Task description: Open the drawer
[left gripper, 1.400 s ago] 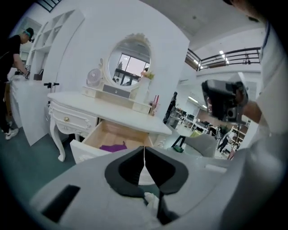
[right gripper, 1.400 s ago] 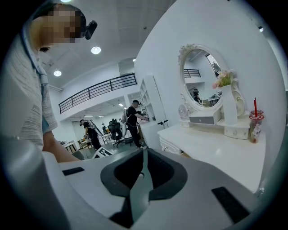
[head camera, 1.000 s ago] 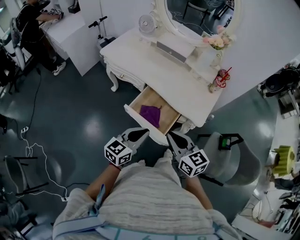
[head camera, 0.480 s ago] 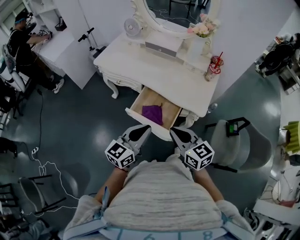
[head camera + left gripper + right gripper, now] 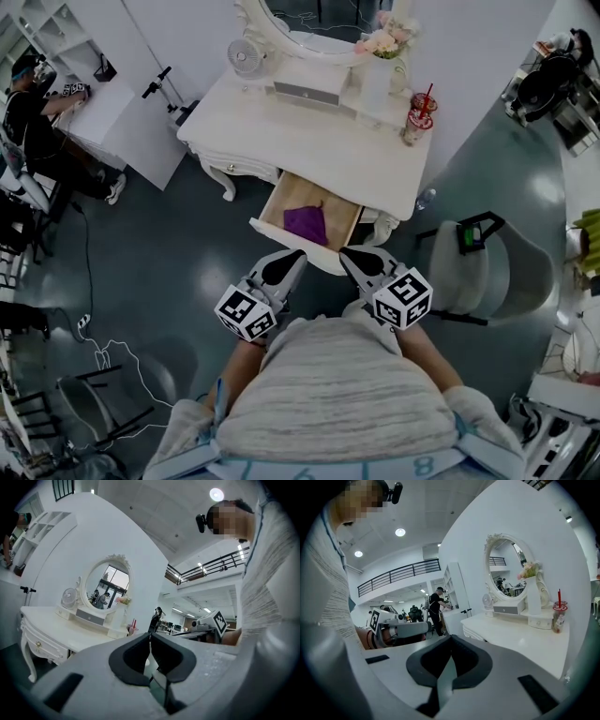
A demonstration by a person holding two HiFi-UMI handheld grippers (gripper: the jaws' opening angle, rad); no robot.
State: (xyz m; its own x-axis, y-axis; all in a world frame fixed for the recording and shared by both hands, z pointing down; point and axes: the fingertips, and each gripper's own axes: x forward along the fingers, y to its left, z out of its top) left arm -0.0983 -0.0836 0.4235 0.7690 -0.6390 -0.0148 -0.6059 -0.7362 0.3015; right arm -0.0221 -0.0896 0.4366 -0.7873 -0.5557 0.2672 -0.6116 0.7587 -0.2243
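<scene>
The white worktop (image 5: 309,141) stands against the wall with its front edge facing the person, and from under that edge the drawer (image 5: 278,208) stands pulled well out toward them, so the task looks done as far as can be judged. The left gripper (image 5: 296,255) and the right gripper (image 5: 345,255) hang side by side just short of the drawer's front, touching nothing, each with its jaws pressed together and empty, probably because no grip is needed now. A small purple cloth (image 5: 306,222) lies inside the drawer, laid bare by the opening.
</scene>
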